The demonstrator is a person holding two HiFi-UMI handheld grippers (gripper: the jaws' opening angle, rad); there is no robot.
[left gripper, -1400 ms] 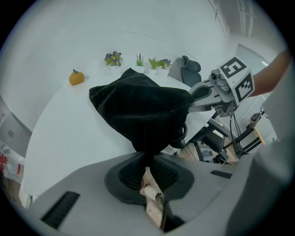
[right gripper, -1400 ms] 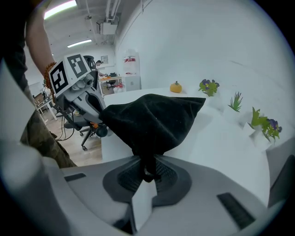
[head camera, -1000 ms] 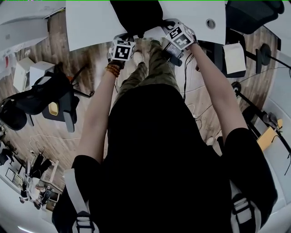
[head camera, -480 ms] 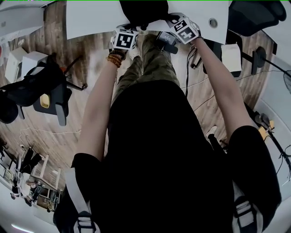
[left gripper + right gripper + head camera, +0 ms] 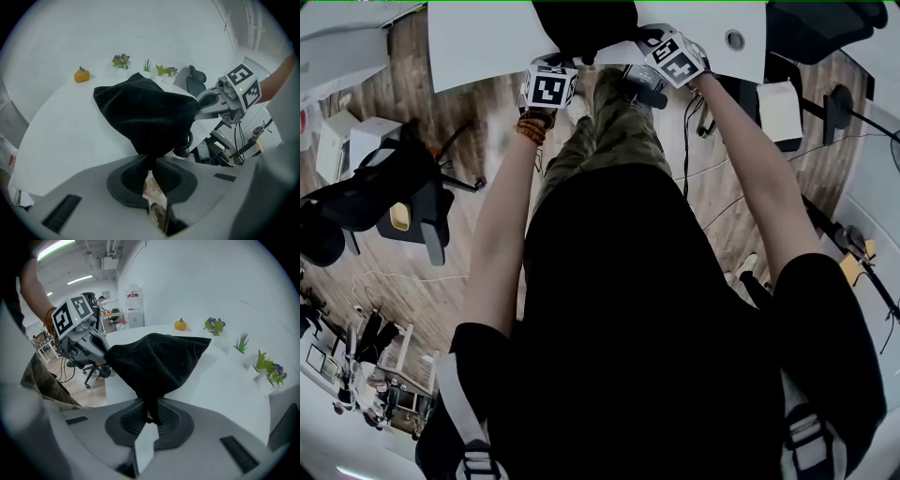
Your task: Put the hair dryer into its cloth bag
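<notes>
A black cloth bag (image 5: 145, 112) hangs bunched over the near edge of the white table (image 5: 56, 136). My left gripper (image 5: 149, 161) is shut on the bag's lower hem. My right gripper (image 5: 150, 411) is shut on another fold of the same bag (image 5: 159, 362). The two grippers face each other across the bag: the right one (image 5: 220, 101) shows in the left gripper view and the left one (image 5: 79, 341) in the right gripper view. A dark rounded piece (image 5: 183, 149) pokes out under the bag's rim. The hair dryer itself is hidden. In the head view the bag (image 5: 581, 23) lies at the top.
A small orange pumpkin (image 5: 81, 75) and little potted plants (image 5: 122, 61) stand at the table's far side. A black office chair (image 5: 384, 192) is on the wooden floor to my left. Cables and stands (image 5: 825, 103) lie to the right. My own legs are below the table edge.
The head view has shifted slightly. Both grippers keep the same hold on the bag at the table's edge.
</notes>
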